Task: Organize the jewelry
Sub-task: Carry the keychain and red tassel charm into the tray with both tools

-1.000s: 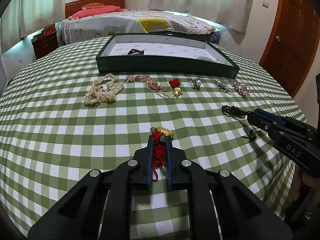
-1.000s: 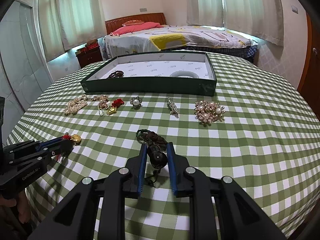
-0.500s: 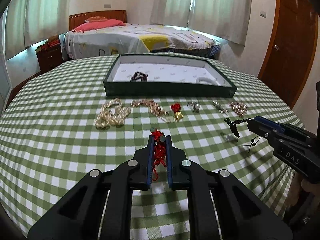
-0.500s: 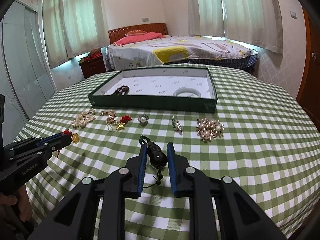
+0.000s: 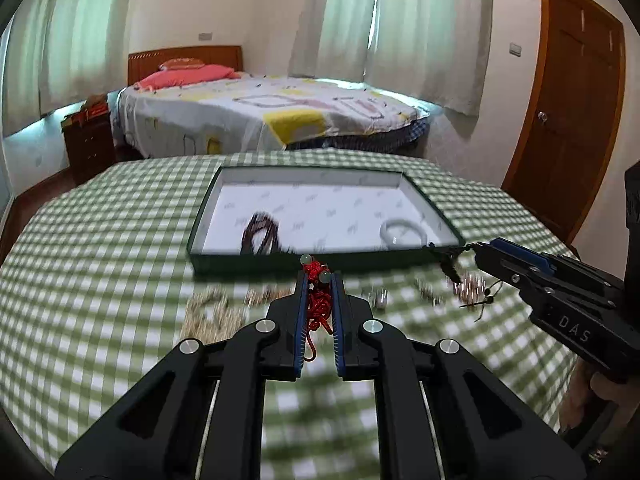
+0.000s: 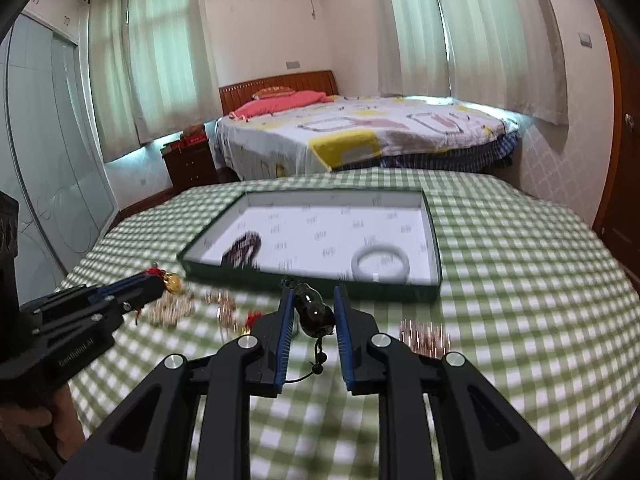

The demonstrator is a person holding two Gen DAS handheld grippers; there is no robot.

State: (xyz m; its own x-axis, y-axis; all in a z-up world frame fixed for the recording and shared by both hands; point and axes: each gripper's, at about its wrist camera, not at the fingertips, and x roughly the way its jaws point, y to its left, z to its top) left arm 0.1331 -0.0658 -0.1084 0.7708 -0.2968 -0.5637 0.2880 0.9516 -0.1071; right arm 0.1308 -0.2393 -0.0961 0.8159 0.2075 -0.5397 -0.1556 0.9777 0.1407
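Note:
My left gripper (image 5: 318,280) is shut on a red knotted cord charm (image 5: 318,300) with pale beads and a gold piece (image 6: 173,282), held above the table. My right gripper (image 6: 314,300) is shut on a dark gourd pendant (image 6: 314,314) with a black cord hanging below; it shows from the side in the left wrist view (image 5: 452,264). Both hover just short of the green jewelry tray (image 5: 200,232), whose white floor holds a dark bead bracelet (image 5: 260,234) and a white bangle (image 5: 402,232). The tray also shows in the right wrist view (image 6: 436,264).
On the green checked tablecloth (image 5: 100,240) in front of the tray lie a pearl necklace (image 5: 212,312), a gold chain (image 5: 266,294), a small brooch (image 5: 378,298) and a pearl cluster (image 6: 424,334), all blurred. A bed (image 5: 260,112) stands beyond the table, a door (image 5: 568,112) at right.
Both grippers have lifted their pieces off the table and moved forward toward the tray. The view now looks down into the tray from higher up.

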